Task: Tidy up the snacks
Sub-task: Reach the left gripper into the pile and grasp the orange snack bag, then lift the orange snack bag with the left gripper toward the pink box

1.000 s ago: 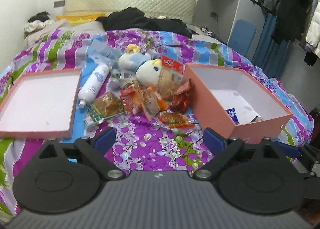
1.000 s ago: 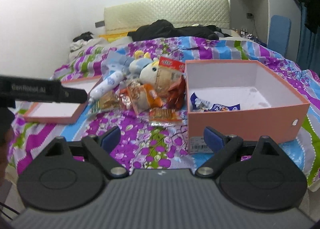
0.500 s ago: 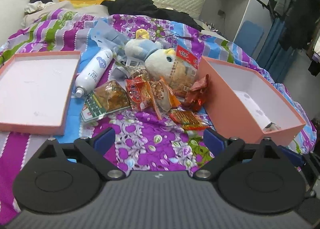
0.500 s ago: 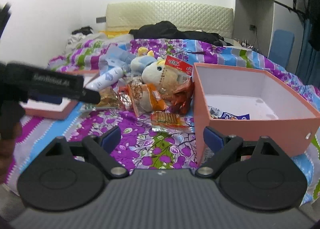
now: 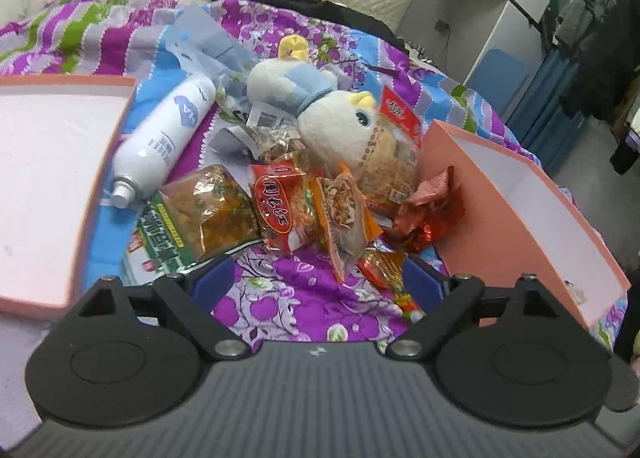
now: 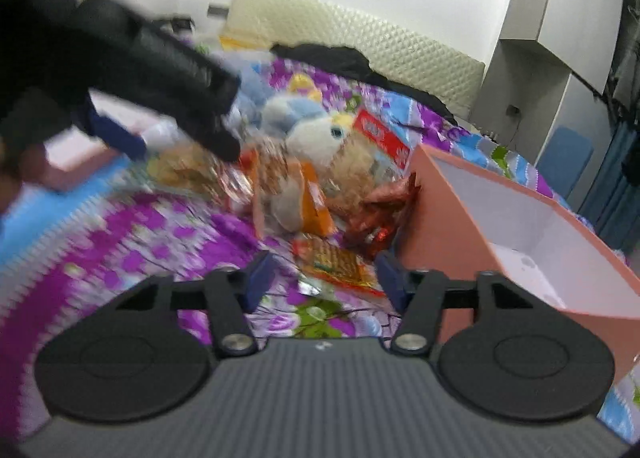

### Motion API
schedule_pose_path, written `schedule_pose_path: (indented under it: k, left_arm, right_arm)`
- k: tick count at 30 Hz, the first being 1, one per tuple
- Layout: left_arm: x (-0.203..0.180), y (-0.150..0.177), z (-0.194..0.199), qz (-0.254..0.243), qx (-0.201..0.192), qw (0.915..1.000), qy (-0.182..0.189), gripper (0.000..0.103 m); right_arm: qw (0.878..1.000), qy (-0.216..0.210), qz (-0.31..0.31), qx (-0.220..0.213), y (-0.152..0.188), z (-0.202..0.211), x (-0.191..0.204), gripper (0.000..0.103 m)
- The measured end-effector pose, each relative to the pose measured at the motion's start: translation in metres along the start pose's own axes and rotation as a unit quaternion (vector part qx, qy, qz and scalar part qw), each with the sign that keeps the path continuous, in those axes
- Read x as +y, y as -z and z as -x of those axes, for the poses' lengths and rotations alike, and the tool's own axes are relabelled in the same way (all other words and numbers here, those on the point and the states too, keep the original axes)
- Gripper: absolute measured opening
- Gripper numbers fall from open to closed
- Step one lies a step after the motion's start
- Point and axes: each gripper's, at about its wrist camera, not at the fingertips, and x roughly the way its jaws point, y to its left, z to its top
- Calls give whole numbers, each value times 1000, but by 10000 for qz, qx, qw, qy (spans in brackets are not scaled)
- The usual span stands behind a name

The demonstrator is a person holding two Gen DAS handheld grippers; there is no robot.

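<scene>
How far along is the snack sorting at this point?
Barely begun. The pink box shows almost nothing inside. Neither gripper holds anything: the right gripper is closing around the flat orange packet, the left gripper is still open. The snack pile remains on the bedspread.

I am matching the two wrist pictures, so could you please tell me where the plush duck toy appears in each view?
Left wrist view: the plush duck toy lies centre, slightly high, atop the snack pile.
Right wrist view: it lies just above centre, blurred, behind the snacks.
Shared landmark: the pink box, to the toy's right in both.
</scene>
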Motion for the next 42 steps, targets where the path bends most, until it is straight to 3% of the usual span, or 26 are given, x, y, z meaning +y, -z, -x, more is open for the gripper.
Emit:
schedule_pose_path:
  k: [4,9,14,23,32,42]
  left_arm:
    - [7,-1,-29,304,144,9991,270,89]
    - [12,-8,-64,525,318,9970,471,84]
    - [8,-19,-90,409,313,9975,475,80]
    - [7,-33,-118,448,283,9970,561,64]
    - [0,-34,-129,346,358,9974,529,38]
    - [-20,-33,-100,-86,158,9991,381,32]
  right_arm:
    - [9988,12,206,447,5,-35,0,48]
    - [9942,-59,857,652,5,-59,10,47]
    - [9879,-77,1388,688,4,-66,21,45]
    - [9953,-375,365,815,-17,-97,-2,46]
    - [9931,-488,157,1054,-16,-121,-7,46]
    - [9912,-472,287,1202,-25,-114,-12,22]
